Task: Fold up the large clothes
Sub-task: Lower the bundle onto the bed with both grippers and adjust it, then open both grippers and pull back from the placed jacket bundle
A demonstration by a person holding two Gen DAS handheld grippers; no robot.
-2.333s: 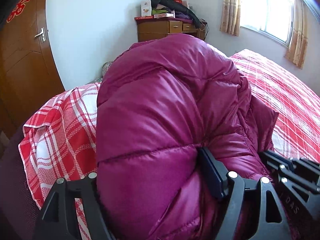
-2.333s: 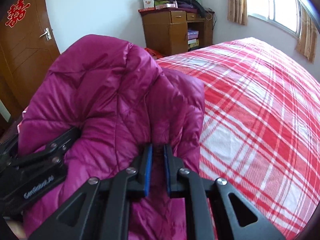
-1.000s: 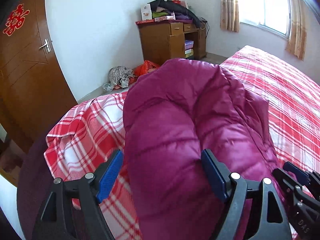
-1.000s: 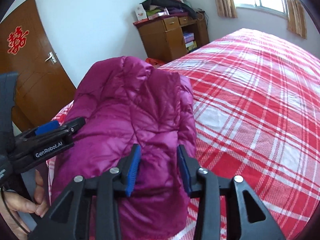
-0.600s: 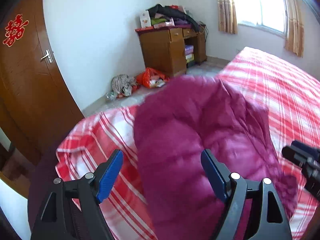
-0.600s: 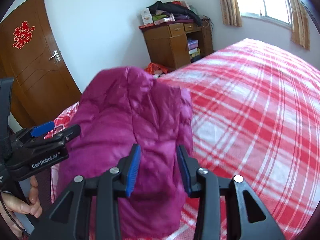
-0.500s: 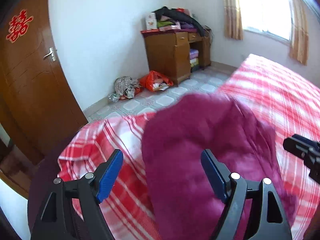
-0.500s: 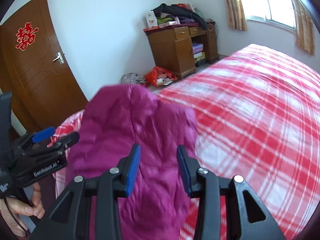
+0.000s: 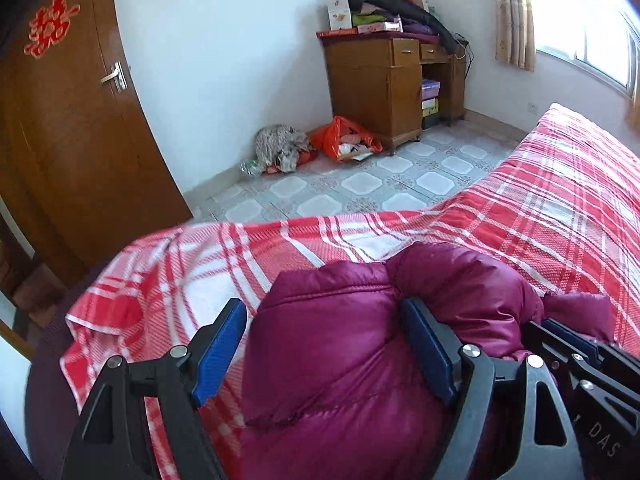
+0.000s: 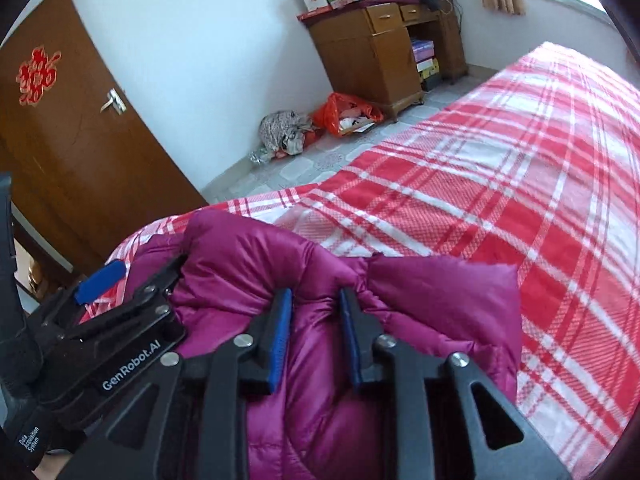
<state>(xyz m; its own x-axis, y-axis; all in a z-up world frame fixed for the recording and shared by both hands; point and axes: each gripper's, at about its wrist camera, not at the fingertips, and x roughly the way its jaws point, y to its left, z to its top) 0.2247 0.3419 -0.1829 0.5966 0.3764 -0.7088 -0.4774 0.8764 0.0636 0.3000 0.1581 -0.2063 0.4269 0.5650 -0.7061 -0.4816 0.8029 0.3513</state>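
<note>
A magenta down jacket (image 9: 332, 364) lies bundled at the near corner of the bed; it also shows in the right wrist view (image 10: 320, 360). My left gripper (image 9: 324, 350) is open, its blue pads wide apart on either side of a puffy fold. My right gripper (image 10: 314, 330) is partly open with a fold of the jacket between its pads. The left gripper (image 10: 132, 284) shows at the left of the right wrist view, and the right gripper (image 9: 576, 344) at the lower right of the left wrist view, both against the jacket.
The red and white plaid bed cover (image 9: 540, 220) stretches away to the right. A wooden door (image 9: 72, 140) is at left. A wooden cabinet (image 9: 380, 80) piled with clothes stands against the far wall, with bags (image 9: 344, 140) on the tiled floor.
Both grippers let go of the jacket, which dropped from held up high to a low bundle on the bed. The grippers now sit low against it.
</note>
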